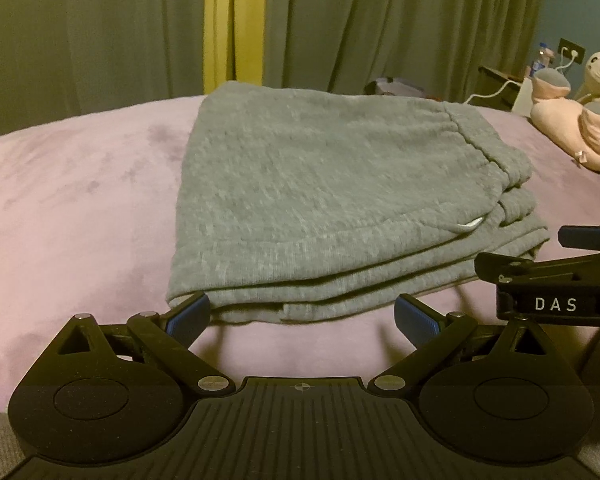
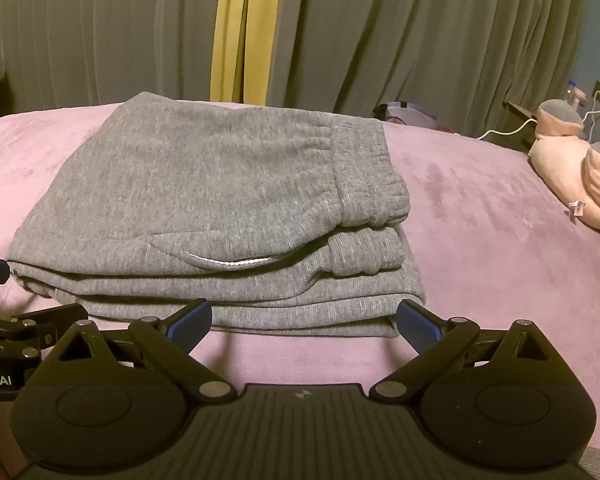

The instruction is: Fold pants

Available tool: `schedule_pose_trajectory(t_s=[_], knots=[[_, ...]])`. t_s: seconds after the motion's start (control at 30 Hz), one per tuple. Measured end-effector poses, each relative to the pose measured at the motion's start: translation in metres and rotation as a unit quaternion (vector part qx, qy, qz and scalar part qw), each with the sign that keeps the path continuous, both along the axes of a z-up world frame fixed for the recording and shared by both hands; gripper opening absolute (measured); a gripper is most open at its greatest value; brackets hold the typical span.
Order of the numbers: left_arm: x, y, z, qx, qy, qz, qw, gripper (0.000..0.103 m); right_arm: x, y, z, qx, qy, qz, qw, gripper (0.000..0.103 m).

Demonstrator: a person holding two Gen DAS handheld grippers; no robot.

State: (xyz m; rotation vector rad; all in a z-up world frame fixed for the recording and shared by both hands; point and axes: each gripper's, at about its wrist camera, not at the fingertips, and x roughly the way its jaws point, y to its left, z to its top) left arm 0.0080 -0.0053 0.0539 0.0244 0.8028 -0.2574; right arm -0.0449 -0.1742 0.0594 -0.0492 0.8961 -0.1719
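Grey sweatpants (image 1: 320, 192) lie folded in a stacked bundle on the pink bed cover (image 1: 60, 208); they also show in the right wrist view (image 2: 220, 208), waistband at the right, a white drawstring at the pocket. My left gripper (image 1: 304, 316) is open and empty, its blue pads just in front of the bundle's near edge. My right gripper (image 2: 304, 320) is open and empty, also at the near edge. The right gripper shows at the right edge of the left wrist view (image 1: 572, 264); the left gripper shows at the left edge of the right wrist view (image 2: 16, 320).
Green curtains (image 2: 380, 40) with a yellow strip hang behind the bed. Pink and grey plush toys (image 2: 572, 168) lie at the bed's right side. A nightstand with a bottle, a wall socket and a white cable (image 1: 496, 88) stands beyond them.
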Motion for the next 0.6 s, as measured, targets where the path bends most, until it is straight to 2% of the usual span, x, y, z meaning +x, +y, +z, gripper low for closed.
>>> schedule_pose_trajectory(t_s=[0.6], knots=[[0.0011,-0.0001,-0.0036,-0.001,0.011,0.006,0.9999,0.101,-0.0003,0.0013,-0.0022,-0.004,0.004,0.000,1.000,0.099]])
